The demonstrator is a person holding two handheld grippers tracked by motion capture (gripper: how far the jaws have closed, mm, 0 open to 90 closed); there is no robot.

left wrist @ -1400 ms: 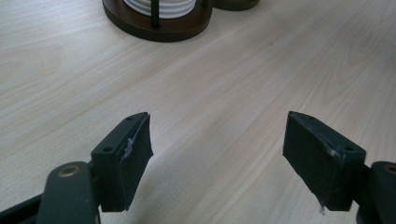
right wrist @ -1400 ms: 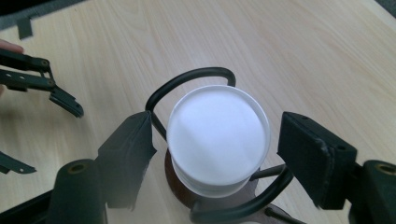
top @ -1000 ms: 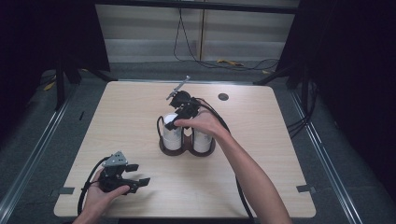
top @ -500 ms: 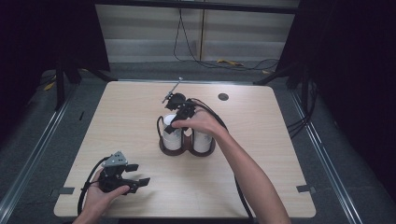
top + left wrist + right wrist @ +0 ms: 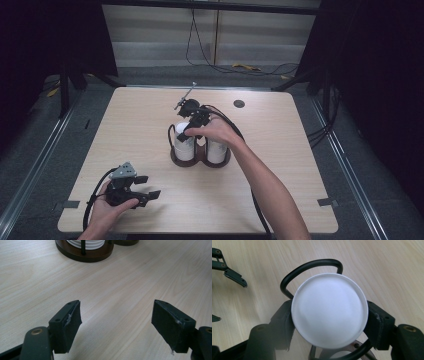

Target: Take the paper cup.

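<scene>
The white cup [image 5: 329, 311] stood in the left slot of the wooden holder [image 5: 200, 159] at mid-desk [image 5: 300, 150]. It was clamped by the right hand-held gripper [image 5: 329, 322], whose jaws had just been closing. A squeeze could have crushed it; a tilted lift could have snagged the wire loop [image 5: 312, 265]. The left hand-held gripper [image 5: 116, 322] was held released. No writing was legible.

The jaws of the right gripper [image 5: 329, 322] have just been closing. Now they stand on both sides of the white cup [image 5: 329, 311], which is the top one of the left stack in the holder [image 5: 200, 159], and their pads touch its rim on two opposite sides.
</scene>
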